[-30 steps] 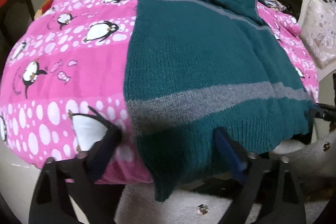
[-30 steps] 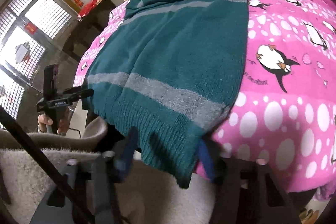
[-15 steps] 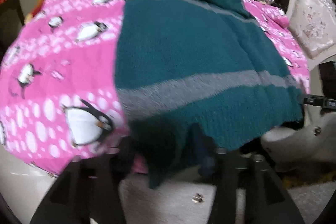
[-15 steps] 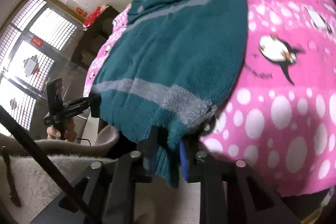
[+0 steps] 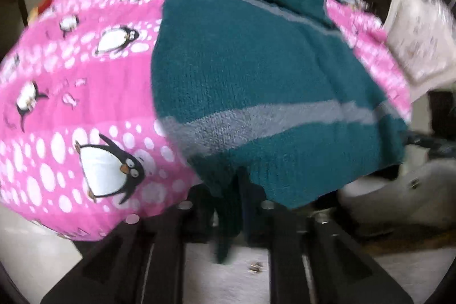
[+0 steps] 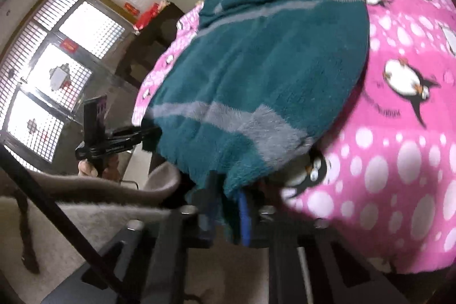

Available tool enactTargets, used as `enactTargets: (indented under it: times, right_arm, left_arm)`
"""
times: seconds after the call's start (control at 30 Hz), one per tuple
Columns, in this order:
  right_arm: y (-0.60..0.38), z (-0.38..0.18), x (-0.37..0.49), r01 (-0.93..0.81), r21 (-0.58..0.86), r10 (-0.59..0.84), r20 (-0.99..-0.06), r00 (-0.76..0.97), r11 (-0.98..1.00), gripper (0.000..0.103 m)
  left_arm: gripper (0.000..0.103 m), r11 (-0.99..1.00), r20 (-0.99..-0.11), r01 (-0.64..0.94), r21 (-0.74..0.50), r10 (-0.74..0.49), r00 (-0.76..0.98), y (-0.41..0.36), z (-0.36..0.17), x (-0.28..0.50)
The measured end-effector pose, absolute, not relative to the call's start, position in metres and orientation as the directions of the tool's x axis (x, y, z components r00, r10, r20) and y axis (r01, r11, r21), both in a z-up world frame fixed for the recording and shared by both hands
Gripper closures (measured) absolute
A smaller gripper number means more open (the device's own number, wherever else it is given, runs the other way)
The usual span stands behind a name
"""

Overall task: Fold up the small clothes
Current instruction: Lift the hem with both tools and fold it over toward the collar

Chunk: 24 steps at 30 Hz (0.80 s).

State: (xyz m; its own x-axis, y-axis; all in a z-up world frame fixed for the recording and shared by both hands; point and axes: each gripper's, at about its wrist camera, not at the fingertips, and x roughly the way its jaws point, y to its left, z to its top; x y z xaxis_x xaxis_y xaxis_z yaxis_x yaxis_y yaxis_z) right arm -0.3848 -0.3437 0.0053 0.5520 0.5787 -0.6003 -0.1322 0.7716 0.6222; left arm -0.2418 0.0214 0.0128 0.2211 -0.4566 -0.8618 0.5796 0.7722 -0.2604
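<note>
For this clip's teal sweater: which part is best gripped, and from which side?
The ribbed bottom hem, one corner per gripper, approached from the bed's near edge. The sweater lies flat on the pink penguin blanket with only that hem overhanging, so fingers can pinch both sides. The left gripper and right gripper are shut on those corners.
</note>
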Motion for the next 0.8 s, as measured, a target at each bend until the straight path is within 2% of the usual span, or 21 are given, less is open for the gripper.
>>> enactTargets:
  times: [0.13,0.27,0.53,0.7,0.8]
  right_arm:
    - [-0.351,0.038,-0.378,-0.212,0.606,0.584,-0.522,0.622,0.767,0.095]
    - [-0.362,0.061,-0.368,-0.228,0.571,0.544,-0.476,0.691,0.789,0.095]
    - [-0.404,0.091,-0.329,-0.225,0.607,0.484,-0.303,0.821,0.762,0.095]
    - [-0.432,0.115,-0.292,-0.226,0.603,0.462,-0.270,0.845,0.765,0.095]
    - [-0.441,0.125,-0.262,-0.201,0.575,0.432,-0.298,0.851,0.793,0.095]
  left_arm:
    - [0.091,0.739,-0.837,0.604,-0.299,-0.506,0.206,0.018,0.032,-0.234]
    - [0.091,0.698,-0.805,0.649,-0.301,-0.551,0.220,0.010,0.063,-0.230]
    - [0.095,0.680,-0.738,0.639,-0.360,-0.626,0.250,-0.001,0.109,-0.186]
    - [0.096,0.666,-0.689,0.667,-0.333,-0.655,0.310,-0.028,0.139,-0.143]
    - [0.096,0.677,-0.685,0.661,-0.323,-0.649,0.331,-0.046,0.147,-0.112]
